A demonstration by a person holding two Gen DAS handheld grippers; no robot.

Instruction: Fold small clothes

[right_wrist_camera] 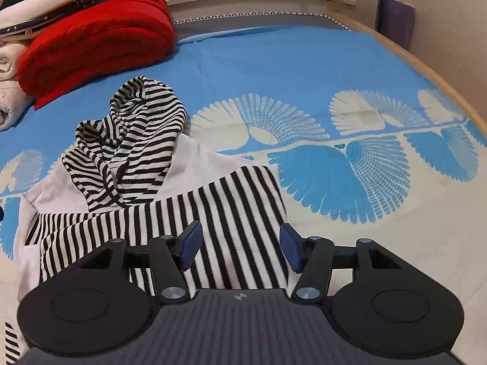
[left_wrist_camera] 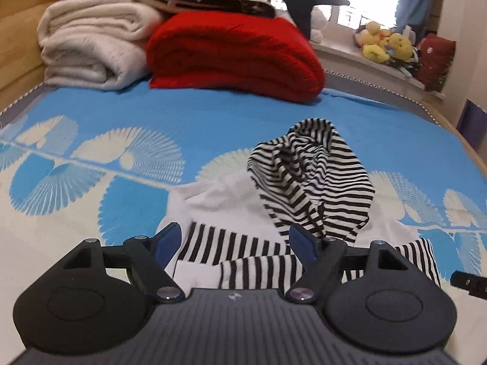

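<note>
Both grippers empty, jaws spread; left gripper (left_wrist_camera: pixel 236 240) and right gripper (right_wrist_camera: pixel 240 245) hover over the striped garment (right_wrist_camera: pixel 170 206) on the blue bed cover (right_wrist_camera: pixel 274 67); nothing between pads. Hood (left_wrist_camera: pixel 307 167) sits at 1 o'clock of left, 11 o'clock of right; long axis runs 6 to 12; striped sleeve (right_wrist_camera: pixel 243 213) folded across directly under right, so right looks nearer for the next fold.

A bed (right_wrist_camera: pixel 304 60) spread with a blue, fan-patterned cover bears a rumpled black-and-white striped hooded garment (right_wrist_camera: pixel 137 158) at its centre, with a folded red blanket (left_wrist_camera: pixel 234 51) at 12 o'clock and cream blankets (left_wrist_camera: pixel 91 51) at 10 o'clock.
</note>
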